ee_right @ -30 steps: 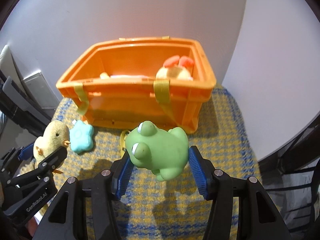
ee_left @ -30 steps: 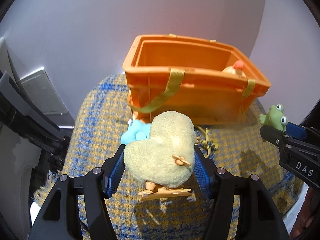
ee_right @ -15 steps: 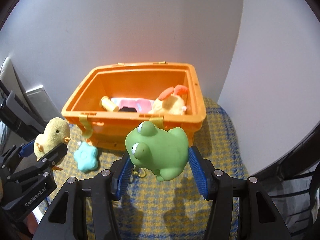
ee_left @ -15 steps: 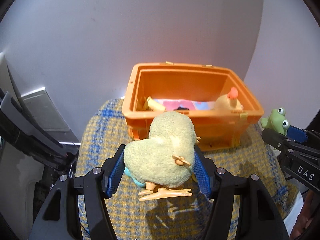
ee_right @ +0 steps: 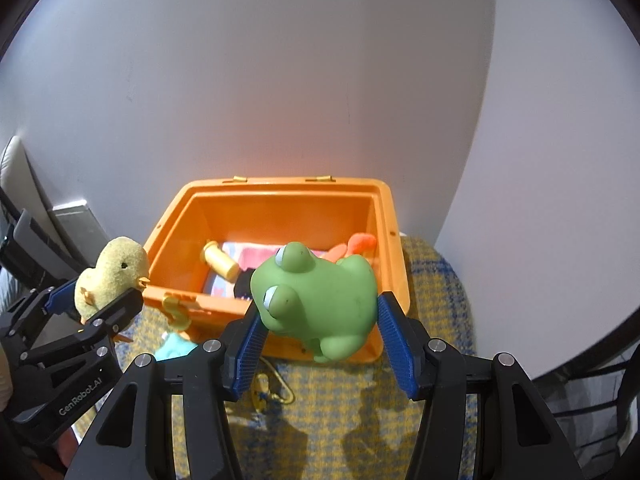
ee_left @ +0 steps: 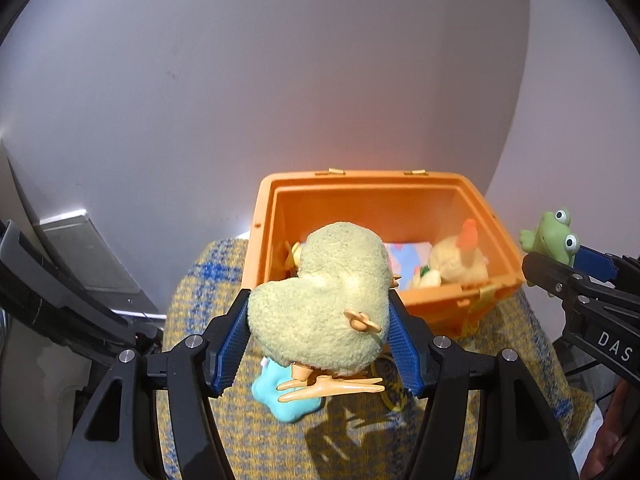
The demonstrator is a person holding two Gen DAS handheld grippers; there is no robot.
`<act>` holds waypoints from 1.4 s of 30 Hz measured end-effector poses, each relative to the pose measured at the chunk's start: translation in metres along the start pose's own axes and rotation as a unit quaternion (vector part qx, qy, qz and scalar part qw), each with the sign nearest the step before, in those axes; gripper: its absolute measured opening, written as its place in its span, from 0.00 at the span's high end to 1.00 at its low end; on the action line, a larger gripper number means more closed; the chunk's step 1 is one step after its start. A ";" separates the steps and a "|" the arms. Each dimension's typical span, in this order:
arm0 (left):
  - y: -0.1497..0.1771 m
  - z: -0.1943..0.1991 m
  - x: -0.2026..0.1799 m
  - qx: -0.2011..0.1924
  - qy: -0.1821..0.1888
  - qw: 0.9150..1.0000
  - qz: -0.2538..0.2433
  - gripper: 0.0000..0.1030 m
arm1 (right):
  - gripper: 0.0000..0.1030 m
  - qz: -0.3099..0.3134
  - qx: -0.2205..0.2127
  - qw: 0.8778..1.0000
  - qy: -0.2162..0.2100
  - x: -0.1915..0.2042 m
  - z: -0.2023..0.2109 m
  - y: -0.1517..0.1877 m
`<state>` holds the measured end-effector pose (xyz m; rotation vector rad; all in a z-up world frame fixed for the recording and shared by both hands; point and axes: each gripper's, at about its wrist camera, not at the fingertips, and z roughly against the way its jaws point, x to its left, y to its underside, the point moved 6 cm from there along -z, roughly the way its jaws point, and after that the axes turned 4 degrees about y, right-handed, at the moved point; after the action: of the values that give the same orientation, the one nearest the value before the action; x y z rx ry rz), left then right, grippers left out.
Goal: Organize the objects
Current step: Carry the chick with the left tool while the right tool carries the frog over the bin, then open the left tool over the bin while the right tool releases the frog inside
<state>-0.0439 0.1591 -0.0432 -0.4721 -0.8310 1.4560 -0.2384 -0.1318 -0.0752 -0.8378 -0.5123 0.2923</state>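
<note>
From the left wrist view, your left claw (ee_left: pixel 318 334) is clamped on the plush chick (ee_left: pixel 320 300), blue pads pressed into its flanks so the soft body bulges between them. You hold it raised over the near left corner of the orange bin (ee_left: pixel 376 184), which looks like the height needed to carry its dangling feet over the near wall. The bin sits at the far edge of the checked table (ee_left: pixel 188 320), against the wall, and already holds a plush chicken (ee_left: pixel 456 262) and a pink card. A blue star toy (ee_left: pixel 286 398) lies on the table just in front of the bin, not yet collected.

From the right wrist view, your right claw (ee_right: pixel 318 336) grips the green rubber frog (ee_right: pixel 320 292) by its sides, eyes turned left, poised above the bin's near right corner. A yellow cylinder (ee_right: pixel 220 260) lies inside at the left. A yellow keyring clip (ee_right: pixel 272 394) rests on the table under the claw. Both toys appear ready for release into the bin.
</note>
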 end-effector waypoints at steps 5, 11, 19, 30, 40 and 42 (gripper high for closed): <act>-0.015 -0.009 -0.001 -0.004 0.004 1.000 -0.009 0.39 | 0.47 -0.001 -0.002 1.000 0.000 -0.002 -0.004 -0.007; -0.028 -0.027 -0.002 0.004 0.019 1.000 -0.013 0.39 | 0.47 -0.001 -0.001 1.000 0.001 -0.004 -0.016 -0.022; -0.041 -0.052 0.002 0.013 0.029 0.999 -0.018 0.39 | 0.47 0.002 0.005 1.000 0.004 -0.002 -0.037 -0.037; -0.055 -0.086 0.003 0.024 0.040 0.999 -0.023 0.39 | 0.47 0.002 0.011 1.000 0.005 0.001 -0.060 -0.049; -0.055 -0.116 0.008 0.048 0.054 0.997 -0.020 0.39 | 0.47 0.009 0.029 1.000 0.004 0.004 -0.079 -0.051; -0.055 -0.121 0.009 0.052 0.058 0.997 -0.019 0.39 | 0.47 0.011 0.033 0.999 0.002 0.005 -0.083 -0.053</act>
<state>0.0807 0.1863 -0.0795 -0.4550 -0.6658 1.4152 -0.1871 -0.2155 -0.0796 -0.7804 -0.4878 0.3266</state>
